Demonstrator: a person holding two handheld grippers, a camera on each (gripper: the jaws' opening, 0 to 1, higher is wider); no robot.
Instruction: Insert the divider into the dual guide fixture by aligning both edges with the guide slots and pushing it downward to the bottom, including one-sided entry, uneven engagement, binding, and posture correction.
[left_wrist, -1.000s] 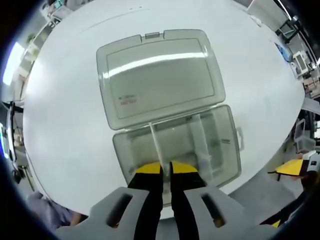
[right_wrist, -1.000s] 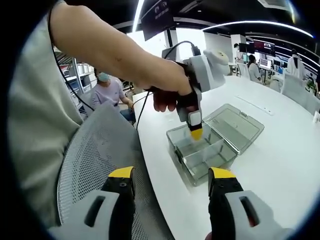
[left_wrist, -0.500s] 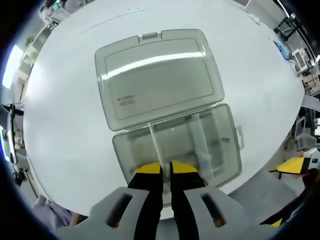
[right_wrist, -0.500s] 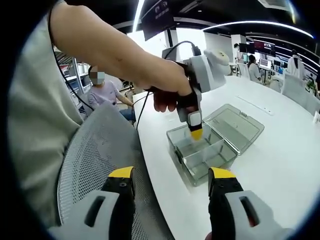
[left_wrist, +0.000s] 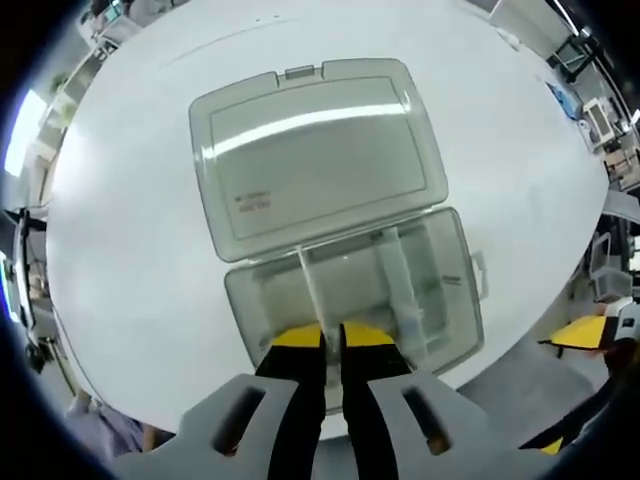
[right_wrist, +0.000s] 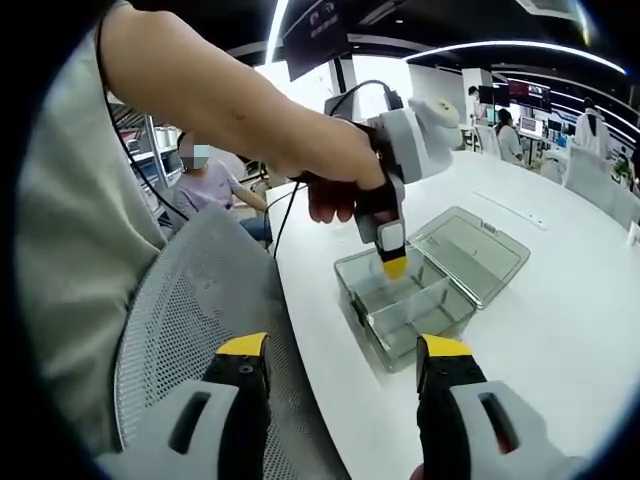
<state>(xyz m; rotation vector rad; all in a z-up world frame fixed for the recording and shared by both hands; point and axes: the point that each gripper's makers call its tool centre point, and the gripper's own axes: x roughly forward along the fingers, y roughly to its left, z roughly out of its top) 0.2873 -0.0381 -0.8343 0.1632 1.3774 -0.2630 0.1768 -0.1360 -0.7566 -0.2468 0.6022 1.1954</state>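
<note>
Here, the right gripper hovers with jaws spread wide over a mesh chair. Beyond it, the left gripper pinches the clear divider, standing inside the open fixture box on the white table.

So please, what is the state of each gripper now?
Left gripper: shut on the thin clear plastic divider in the transparent box.
Right gripper: open, holding nothing.

Open office: white tables, monitors, mesh chair.
</note>
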